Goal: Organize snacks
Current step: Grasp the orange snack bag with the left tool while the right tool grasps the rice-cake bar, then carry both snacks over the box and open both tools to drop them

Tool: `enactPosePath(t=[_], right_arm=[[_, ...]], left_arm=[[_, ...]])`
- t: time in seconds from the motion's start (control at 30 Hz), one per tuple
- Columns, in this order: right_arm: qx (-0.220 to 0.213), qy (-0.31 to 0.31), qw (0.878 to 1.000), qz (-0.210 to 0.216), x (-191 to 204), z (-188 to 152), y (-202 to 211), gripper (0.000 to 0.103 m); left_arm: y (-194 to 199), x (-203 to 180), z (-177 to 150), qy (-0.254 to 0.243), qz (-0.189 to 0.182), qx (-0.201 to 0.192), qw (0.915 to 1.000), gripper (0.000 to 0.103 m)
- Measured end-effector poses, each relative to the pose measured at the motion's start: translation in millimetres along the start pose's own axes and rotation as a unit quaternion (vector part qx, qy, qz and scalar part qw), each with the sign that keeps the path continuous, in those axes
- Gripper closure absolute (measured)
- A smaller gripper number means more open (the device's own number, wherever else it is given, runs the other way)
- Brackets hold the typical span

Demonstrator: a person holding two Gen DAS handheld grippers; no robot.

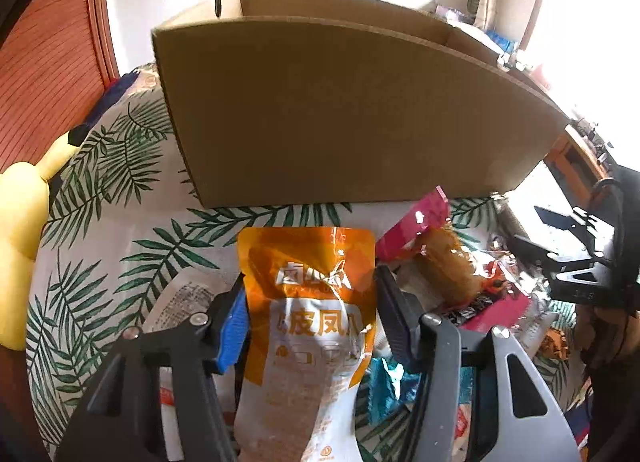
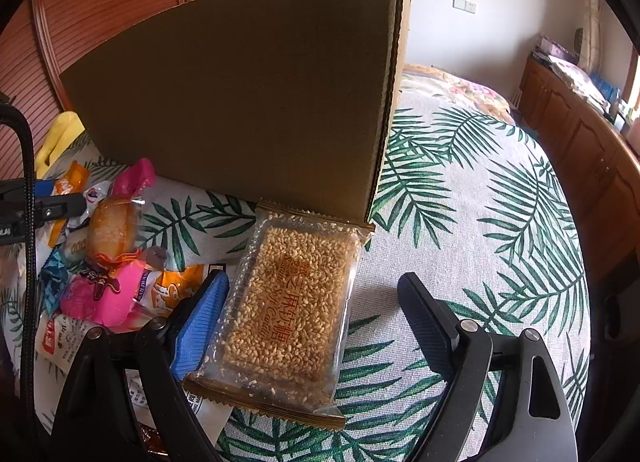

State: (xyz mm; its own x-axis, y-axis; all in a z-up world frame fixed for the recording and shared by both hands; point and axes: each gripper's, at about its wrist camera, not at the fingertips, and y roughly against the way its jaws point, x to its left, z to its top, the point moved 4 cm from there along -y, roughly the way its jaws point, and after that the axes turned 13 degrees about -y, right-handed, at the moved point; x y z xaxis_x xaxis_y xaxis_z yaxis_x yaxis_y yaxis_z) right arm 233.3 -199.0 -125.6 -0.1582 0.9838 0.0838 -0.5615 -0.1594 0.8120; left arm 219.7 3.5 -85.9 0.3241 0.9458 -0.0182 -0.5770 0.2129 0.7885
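A brown cardboard box (image 1: 340, 110) stands on the palm-leaf cloth, also in the right wrist view (image 2: 248, 102). My left gripper (image 1: 310, 302) is shut on an orange and white snack pouch (image 1: 312, 326), held in front of the box. My right gripper (image 2: 312, 298) is open around a clear sesame candy packet (image 2: 288, 310) that lies on the cloth at the box's near corner; the blue left pad (image 2: 204, 318) touches it, the right finger (image 2: 428, 322) stands apart. A pile of mixed snacks (image 2: 108, 262) lies left of it, and right of the pouch (image 1: 452, 278).
The palm-leaf cloth (image 2: 460, 198) covers a round surface. A yellow plush toy (image 1: 24, 222) sits at the left edge. A wooden cabinet (image 2: 580, 134) runs along the right, a slatted wooden door (image 2: 100, 2) stands behind the box. The right gripper's body (image 1: 580, 262) shows beside the pile.
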Motion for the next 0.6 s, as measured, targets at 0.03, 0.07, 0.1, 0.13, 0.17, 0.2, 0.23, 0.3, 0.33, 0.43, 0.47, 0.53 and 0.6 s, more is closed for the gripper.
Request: enactPosePath(t=[0.03, 0.07, 0.1, 0.13, 0.17, 0.2, 0.23, 0.3, 0.33, 0.43, 0.47, 0.53, 0.6], right_arm=[[0.000, 0.000, 1.000, 0.000, 1, 0, 0, 0.015], [0.001, -0.001, 1.000, 0.001, 1, 0, 0, 0.015], [0.001, -0.001, 1.000, 0.001, 1, 1, 0, 0.015], [0.001, -0.002, 1.000, 0.002, 0, 1, 0, 0.015], [0.002, -0.001, 1.000, 0.002, 0, 1, 0, 0.015], [0.001, 0.001, 1.000, 0.002, 0, 1, 1, 0.018], [0.000, 0.003, 1.000, 0.003, -1, 1, 2, 0.023], [0.002, 0.004, 1.000, 0.001, -2, -1, 6, 0.035], [0.001, 0.007, 1.000, -0.002, -1, -1, 8, 0.044], [0.003, 0.013, 1.000, -0.007, -1, -4, 12, 0.057], [0.004, 0.014, 1.000, -0.008, -1, -5, 13, 0.057], [0.003, 0.013, 1.000, -0.009, -3, -7, 16, 0.058], [-0.004, 0.010, 1.000, -0.009, -3, -9, 23, 0.058]], left_arm=[[5, -1, 0, -0.001, -0.002, -0.008, 1.0000, 0.046], [6, 3, 1, -0.002, -0.003, -0.012, 0.9999, 0.046], [11, 3, 2, -0.002, -0.005, -0.019, 0.9998, 0.046], [15, 4, 3, -0.002, -0.007, -0.027, 0.9996, 0.046], [16, 7, 4, -0.003, -0.009, -0.031, 0.9995, 0.046], [20, 7, 5, -0.004, -0.011, -0.037, 0.9993, 0.046], [24, 7, 6, -0.005, -0.013, -0.042, 0.9990, 0.046], [32, 7, 8, -0.010, -0.016, -0.054, 0.9984, 0.046], [36, 2, 8, -0.011, -0.017, -0.058, 0.9981, 0.046], [46, -2, 11, -0.018, -0.021, -0.074, 0.9969, 0.046], [49, -4, 12, -0.019, -0.022, -0.079, 0.9965, 0.046], [52, -5, 13, -0.021, -0.022, -0.085, 0.9959, 0.046], [56, -7, 13, -0.021, -0.023, -0.091, 0.9954, 0.046]])
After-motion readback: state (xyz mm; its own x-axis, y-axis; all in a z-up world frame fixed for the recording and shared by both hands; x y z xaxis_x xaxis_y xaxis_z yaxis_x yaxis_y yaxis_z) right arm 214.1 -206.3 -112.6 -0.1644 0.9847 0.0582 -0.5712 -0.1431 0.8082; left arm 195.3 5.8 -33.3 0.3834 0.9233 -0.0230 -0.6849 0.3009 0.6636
